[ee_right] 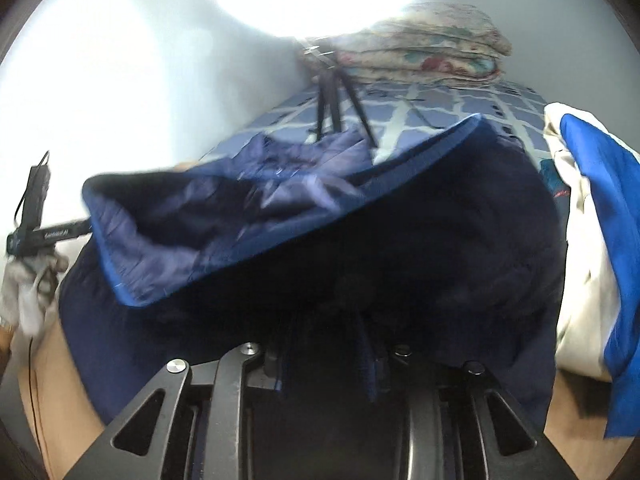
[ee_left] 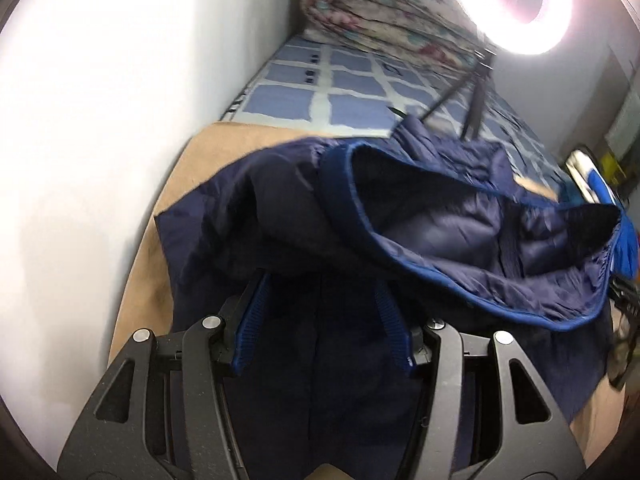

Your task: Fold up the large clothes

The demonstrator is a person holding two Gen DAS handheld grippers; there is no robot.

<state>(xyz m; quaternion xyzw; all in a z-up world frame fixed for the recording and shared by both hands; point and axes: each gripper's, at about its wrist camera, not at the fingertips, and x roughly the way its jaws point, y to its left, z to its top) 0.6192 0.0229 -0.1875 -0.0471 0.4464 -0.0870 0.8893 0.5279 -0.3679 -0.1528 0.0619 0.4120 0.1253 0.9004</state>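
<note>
A large navy padded jacket (ee_left: 460,248) with bright blue trim lies on a tan sheet (ee_left: 192,184) over the bed. Its lining side faces up and one flap is lifted in mid-air, blurred. It also fills the right wrist view (ee_right: 360,248). My left gripper (ee_left: 324,320) is shut on the jacket's ribbed hem, which drapes over and hides its fingertips. My right gripper (ee_right: 328,344) is shut on the dark hem too; the fabric covers its fingers.
A blue checked bedsheet (ee_left: 340,92) lies beyond, with a folded floral quilt (ee_left: 372,20) at the far end. A ring light (ee_left: 520,4) on a black tripod (ee_right: 336,100) stands on the bed. White and blue clothes (ee_right: 592,240) pile at the right. A white wall (ee_left: 100,120) runs along the left.
</note>
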